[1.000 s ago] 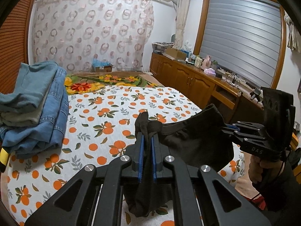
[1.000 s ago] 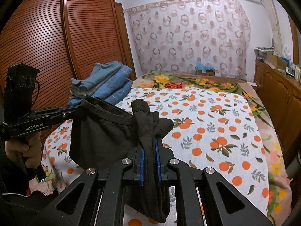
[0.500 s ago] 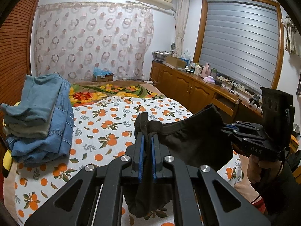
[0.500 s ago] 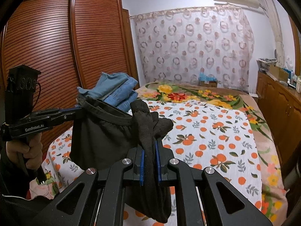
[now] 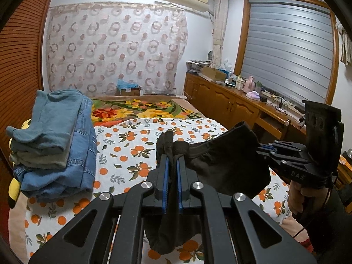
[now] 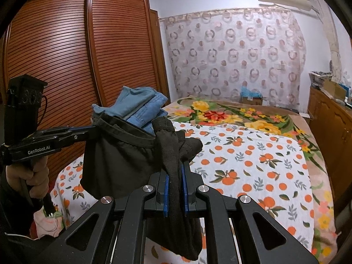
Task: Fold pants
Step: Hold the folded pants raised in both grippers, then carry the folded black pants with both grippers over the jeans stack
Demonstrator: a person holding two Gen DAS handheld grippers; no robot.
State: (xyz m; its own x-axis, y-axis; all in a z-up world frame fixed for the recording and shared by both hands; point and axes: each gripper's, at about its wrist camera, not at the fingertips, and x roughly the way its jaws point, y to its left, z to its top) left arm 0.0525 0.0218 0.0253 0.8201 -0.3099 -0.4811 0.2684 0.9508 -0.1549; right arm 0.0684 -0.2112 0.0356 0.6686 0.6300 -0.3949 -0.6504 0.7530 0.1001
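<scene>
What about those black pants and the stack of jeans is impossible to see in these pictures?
- Black pants: the legs drop behind the left tongs in the left wrist view, and behind the right tongs in the right wrist view, so their length is hidden.
- Stack of jeans: the count is unclear in the left wrist view; in the right wrist view the pants cover its base.
- Yellow thing: jeans hide most of it.

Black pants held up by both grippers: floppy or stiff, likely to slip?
Likely floppy: the black pants sag between the left gripper and right gripper. Probably light, since the cloth drapes loosely. Slip seems unlikely, as bunched fabric is clamped in both.
</scene>
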